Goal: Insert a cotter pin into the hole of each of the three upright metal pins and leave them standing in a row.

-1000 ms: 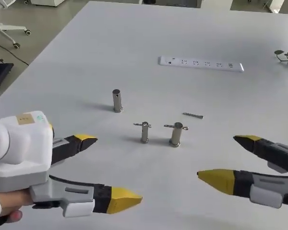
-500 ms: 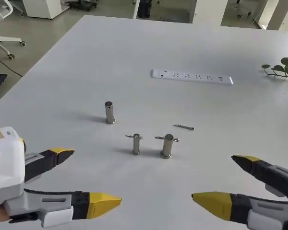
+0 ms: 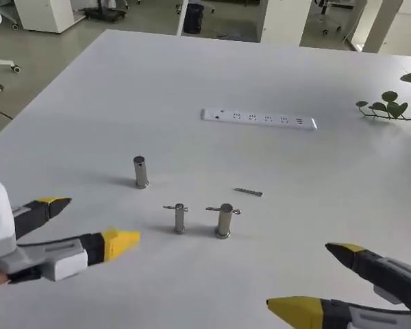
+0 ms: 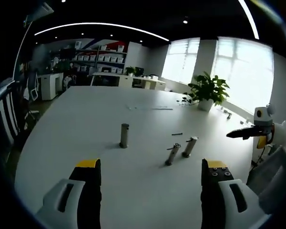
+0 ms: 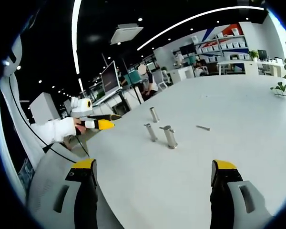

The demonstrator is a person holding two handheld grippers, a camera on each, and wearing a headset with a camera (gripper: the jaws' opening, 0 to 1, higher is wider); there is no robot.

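Observation:
Three upright metal pins stand on the white table. The left pin has no cotter pin through it. The middle pin and the right pin each carry a cotter pin through the top. A loose cotter pin lies flat behind the right pin. My left gripper is open at the near left, empty. My right gripper is open at the near right, empty.
A white power strip lies farther back on the table. A leafy plant sits at the right edge. Office chairs, desks and a person are beyond the table.
The head camera has tilted up, so everything sits lower in the picture. Both grippers have drawn back toward me and outward, still open and empty. The pins and the loose cotter pin stay put.

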